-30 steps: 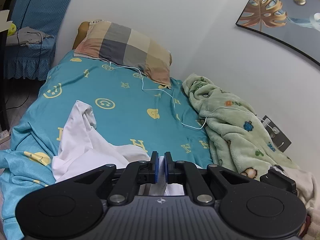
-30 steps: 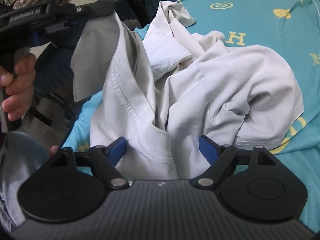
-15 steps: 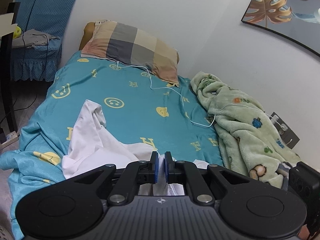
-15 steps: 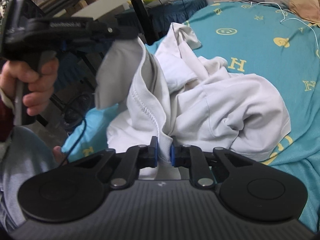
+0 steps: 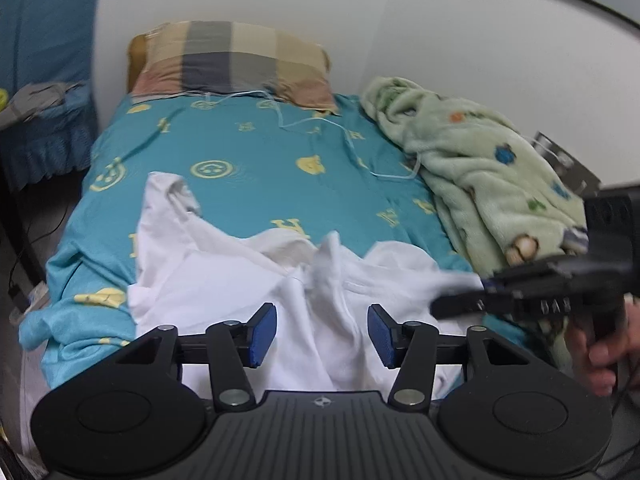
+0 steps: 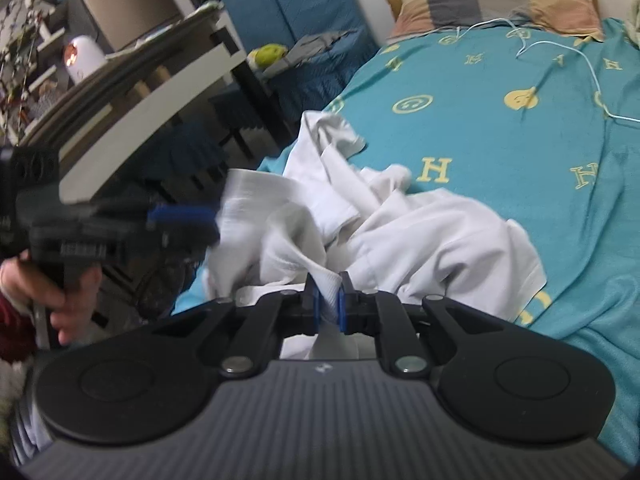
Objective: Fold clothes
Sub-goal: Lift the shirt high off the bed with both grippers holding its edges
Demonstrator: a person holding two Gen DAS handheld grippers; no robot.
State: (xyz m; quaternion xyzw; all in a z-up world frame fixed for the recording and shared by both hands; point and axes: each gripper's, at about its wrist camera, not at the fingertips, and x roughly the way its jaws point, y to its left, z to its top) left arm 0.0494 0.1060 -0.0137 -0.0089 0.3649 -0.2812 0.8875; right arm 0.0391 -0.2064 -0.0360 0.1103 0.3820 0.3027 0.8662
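Note:
A crumpled white garment (image 5: 224, 272) lies on the near part of the teal bed sheet (image 5: 260, 140). My left gripper (image 5: 322, 334) hovers open just over it, and a ridge of fabric sits loose between the blue pads. My right gripper (image 6: 328, 308) is shut on a fold of the white garment (image 6: 440, 248), at its near edge. In the left wrist view the right gripper (image 5: 480, 292) shows blurred at the right, with cloth trailing from its tip. In the right wrist view the left gripper (image 6: 188, 220) shows blurred at the left, beside a raised flap.
A plaid pillow (image 5: 236, 56) lies at the head of the bed and a green fleece blanket (image 5: 480, 168) along the wall side. A white cable (image 5: 352, 148) runs across the sheet. A desk (image 6: 152, 92) and a blue chair (image 6: 300, 8) stand left of the bed.
My right gripper closed on the garment's fold and still holds it. My left gripper, shut on fabric before, has opened and let go. Both views have shifted, with motion blur.

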